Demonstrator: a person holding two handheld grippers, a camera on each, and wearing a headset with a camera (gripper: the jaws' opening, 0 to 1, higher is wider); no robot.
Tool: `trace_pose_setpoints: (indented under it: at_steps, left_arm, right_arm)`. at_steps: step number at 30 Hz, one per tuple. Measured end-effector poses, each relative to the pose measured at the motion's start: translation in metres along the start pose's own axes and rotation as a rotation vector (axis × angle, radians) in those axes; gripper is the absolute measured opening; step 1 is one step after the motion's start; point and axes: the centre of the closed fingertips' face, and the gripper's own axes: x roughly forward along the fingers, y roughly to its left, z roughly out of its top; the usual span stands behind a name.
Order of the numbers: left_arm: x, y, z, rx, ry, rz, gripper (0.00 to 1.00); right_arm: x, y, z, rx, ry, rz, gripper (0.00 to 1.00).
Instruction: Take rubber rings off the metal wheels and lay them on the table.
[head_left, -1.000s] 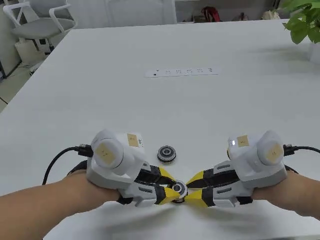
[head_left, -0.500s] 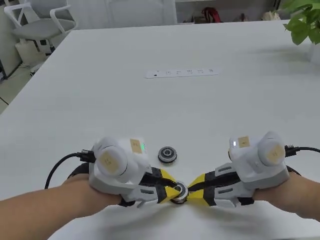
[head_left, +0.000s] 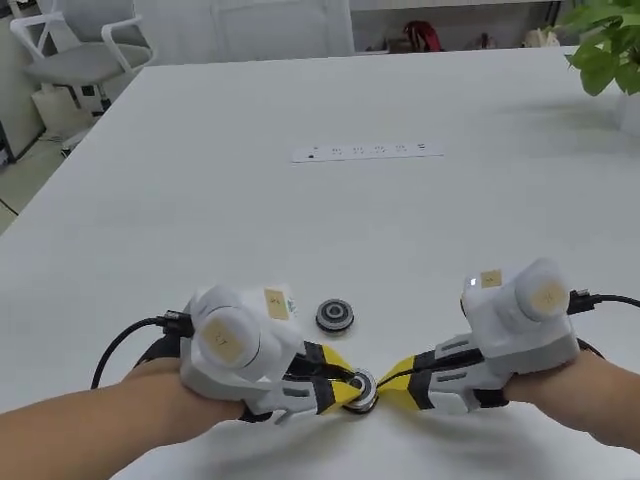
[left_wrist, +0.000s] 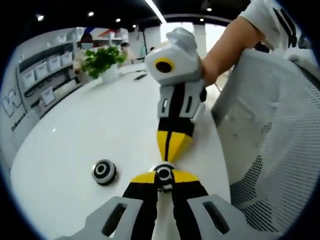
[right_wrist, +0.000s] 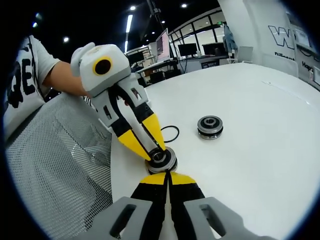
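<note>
Left gripper (left_wrist: 164, 176): jaws closed down on a metal wheel (right_wrist: 161, 160), one yellow tip on each side of it. The wheel sits low over the white table (head_left: 300, 220), near the person's edge; a dark band runs round its rim.

Right gripper (right_wrist: 168, 178): jaws pressed together, only a hairline gap between the tips. The tips meet the wheel's rim from the side opposite the left gripper, so the two grippers point nose to nose with the wheel between them. Cannot tell whether anything is pinched in the right tips.

Second wheel (head_left: 334, 315): flat on the table just beyond the left gripper's tips, apart from both grippers. It has a dark outer band and a bright hub.

Rubber ring (right_wrist: 170, 134): a thin black loop lying flat on the table just behind the left gripper's jaws, between them and the second wheel, as seen in the right gripper view. It is loose and touches neither wheel.

Further out, well ahead of both grippers, a white power strip (head_left: 367, 152) lies flat. A leafy plant (head_left: 603, 40) stands far off to the right gripper's side. A mesh chair (left_wrist: 270, 130) is close behind the grippers, on the person's side.
</note>
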Motion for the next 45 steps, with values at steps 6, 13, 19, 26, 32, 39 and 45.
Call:
trace_pose_setpoints:
  at_steps: [6,13,19,26,32,39,45]
  left_arm:
    - [0.0,0.001,0.0,-0.003,0.0,0.004,0.1]
    - [0.0,0.001,0.0,-0.003,0.004,0.006,0.1]
    - [0.0,0.0,0.0,-0.001,0.01,0.009,0.1]
    - [0.0,0.0,0.0,0.003,0.013,0.011,0.1]
    - [0.0,0.001,0.0,0.003,0.018,0.01,0.1]
    - [0.0,0.0,0.0,0.013,0.023,0.015,0.1]
    - [0.0,0.0,0.0,0.017,0.026,0.014,0.1]
  right_arm:
    - [-0.001,-0.001,0.003,0.046,-0.023,0.003,0.0]
    - [-0.002,-0.001,0.003,0.094,-0.035,0.011,0.0]
    - [-0.005,-0.001,0.007,0.163,-0.063,0.022,0.0]
    - [-0.006,-0.001,0.011,0.235,-0.094,0.038,0.0]
    - [-0.005,-0.001,0.013,0.278,-0.114,0.039,0.0]
    - [-0.005,0.002,0.015,0.317,-0.124,0.053,0.0]
    - [-0.003,0.005,0.016,0.319,-0.125,0.066,0.0]
